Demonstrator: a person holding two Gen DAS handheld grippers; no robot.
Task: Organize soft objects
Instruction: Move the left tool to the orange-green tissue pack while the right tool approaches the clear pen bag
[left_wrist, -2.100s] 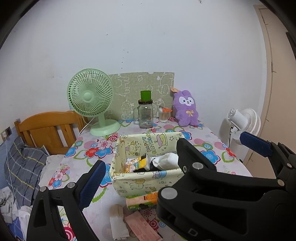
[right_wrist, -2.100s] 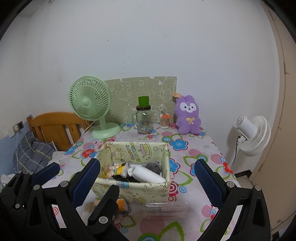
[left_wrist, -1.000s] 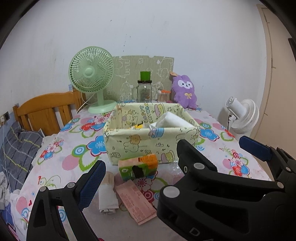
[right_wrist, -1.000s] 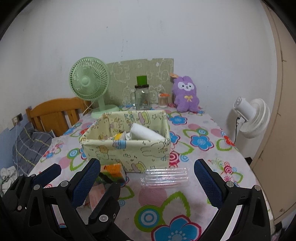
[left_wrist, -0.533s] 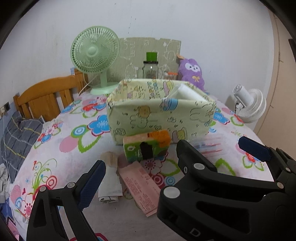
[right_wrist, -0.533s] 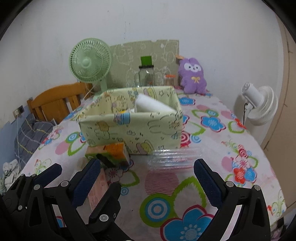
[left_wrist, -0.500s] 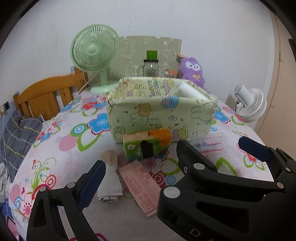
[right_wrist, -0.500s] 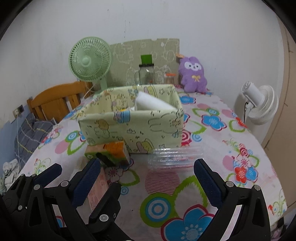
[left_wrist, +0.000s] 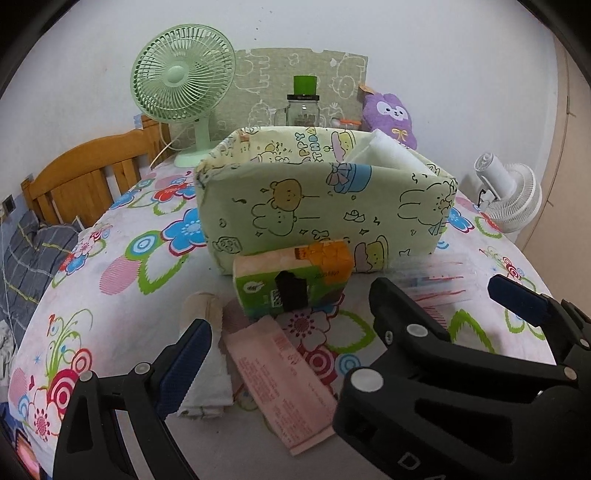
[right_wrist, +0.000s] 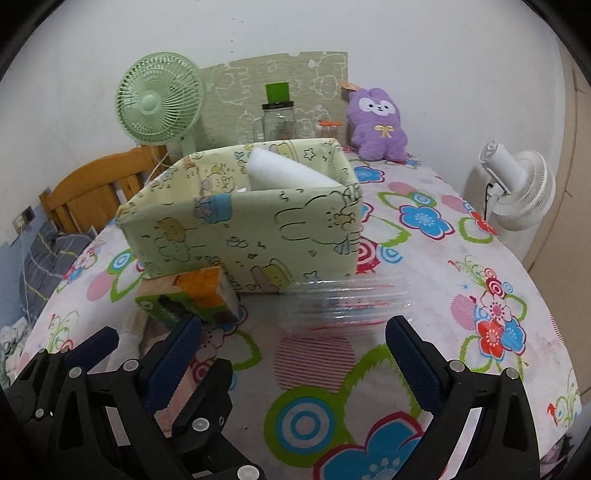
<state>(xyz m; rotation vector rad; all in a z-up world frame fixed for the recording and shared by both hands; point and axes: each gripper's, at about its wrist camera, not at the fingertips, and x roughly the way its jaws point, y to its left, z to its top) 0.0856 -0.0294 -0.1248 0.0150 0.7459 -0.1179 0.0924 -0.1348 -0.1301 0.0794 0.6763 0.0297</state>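
Tongs, left (left_wrist: 343, 314) and right (right_wrist: 291, 345), spread apart, empty, above the bench (right_wrist: 461, 266). Tissue pack (left_wrist: 291, 280) lies against the fabric box (left_wrist: 325, 206); white roll (right_wrist: 284, 173), possibly cloth, sits inside. Clear packet (right_wrist: 347, 302) lies beside.

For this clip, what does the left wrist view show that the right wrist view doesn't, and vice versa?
Only the left wrist view shows the folded white cloth and the whole pink packet lying flat beside it; the right view barely shows them behind the gripper.

Only the right wrist view shows the clear plastic pack whole, and the open right gripper just short of it.

Both show the fabric bin with a white roll inside, the green-and-orange tissue pack in front of it, and the open left gripper.
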